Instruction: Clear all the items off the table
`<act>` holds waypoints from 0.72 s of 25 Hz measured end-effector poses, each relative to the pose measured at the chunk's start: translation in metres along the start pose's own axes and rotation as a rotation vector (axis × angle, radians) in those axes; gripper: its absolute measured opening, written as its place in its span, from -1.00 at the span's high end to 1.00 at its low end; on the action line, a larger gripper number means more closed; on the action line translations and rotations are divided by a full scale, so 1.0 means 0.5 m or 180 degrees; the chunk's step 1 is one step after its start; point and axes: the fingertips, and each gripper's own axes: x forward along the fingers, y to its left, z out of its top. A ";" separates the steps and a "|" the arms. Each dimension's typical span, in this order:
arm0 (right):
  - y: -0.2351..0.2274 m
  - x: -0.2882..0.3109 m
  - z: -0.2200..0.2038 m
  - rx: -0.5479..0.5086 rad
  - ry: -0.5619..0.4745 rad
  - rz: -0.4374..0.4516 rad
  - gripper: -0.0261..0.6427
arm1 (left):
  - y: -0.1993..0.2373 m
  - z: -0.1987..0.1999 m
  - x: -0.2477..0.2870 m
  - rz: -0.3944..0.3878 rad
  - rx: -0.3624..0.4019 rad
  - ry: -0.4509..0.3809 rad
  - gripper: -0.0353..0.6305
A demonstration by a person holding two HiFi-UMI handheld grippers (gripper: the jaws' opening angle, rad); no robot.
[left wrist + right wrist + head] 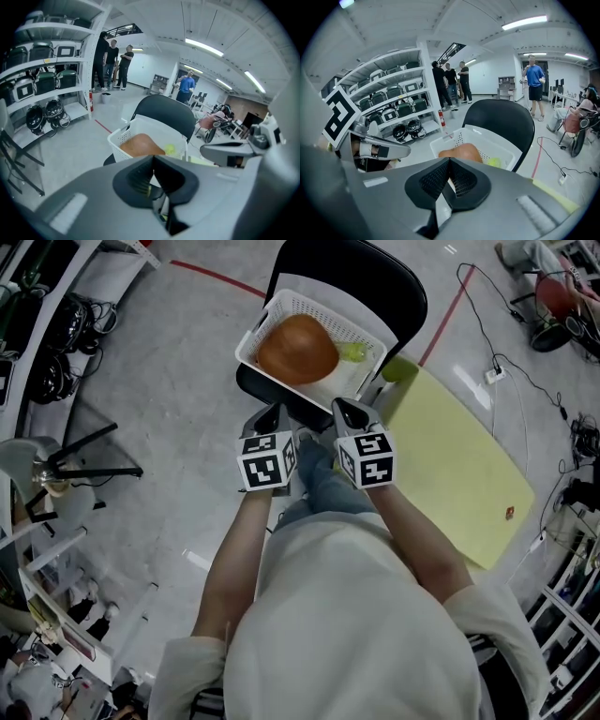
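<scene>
The task looks nearly finished: the pale yellow-green tabletop, off to the right of the right claw, is bare except for one small red speck, which may be an item or only a sticker. Just ahead of both claws, one white plastic lattice basket sits on one black chair. It holds two things, one large orange-brown domed object and one small yellow-green ball. The left claw and the right claw are each pinched fully together on nothing.
</scene>
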 end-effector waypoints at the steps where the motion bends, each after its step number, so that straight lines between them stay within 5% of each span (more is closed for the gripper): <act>1: 0.005 -0.010 -0.004 -0.0005 -0.0011 0.0007 0.93 | -0.007 -0.002 -0.009 -0.0009 0.0033 -0.0021 0.87; 18: 0.075 -0.174 -0.111 -0.0091 -0.0238 0.0068 0.92 | -0.112 -0.100 -0.158 -0.0198 0.0063 -0.0267 0.87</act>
